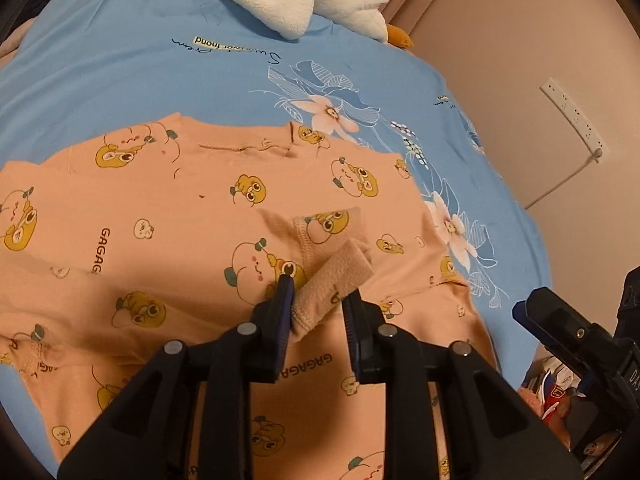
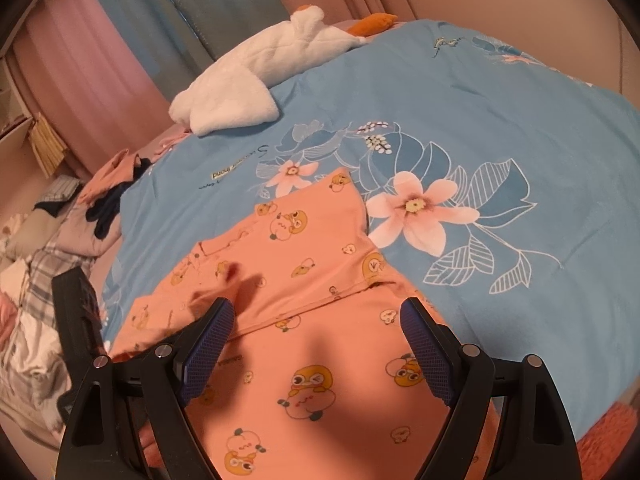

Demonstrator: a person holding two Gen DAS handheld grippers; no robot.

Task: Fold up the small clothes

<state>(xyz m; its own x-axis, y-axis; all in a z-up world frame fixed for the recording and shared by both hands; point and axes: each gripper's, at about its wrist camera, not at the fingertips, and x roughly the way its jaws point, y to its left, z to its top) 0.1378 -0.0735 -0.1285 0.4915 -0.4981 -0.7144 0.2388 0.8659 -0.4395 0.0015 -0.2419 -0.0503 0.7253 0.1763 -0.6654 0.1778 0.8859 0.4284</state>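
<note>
A small peach garment with cartoon prints lies spread on the blue flowered bedcover; it also shows in the right wrist view. My left gripper is partly open just above it, and a folded sleeve cuff lies between its fingers, touching the left one. My right gripper is wide open and empty, hovering over the garment's lower part. It also shows at the right edge of the left wrist view.
A white plush goose lies at the far end of the bed. A pile of other clothes sits at the bed's left edge. A wall with a power strip runs along the right side.
</note>
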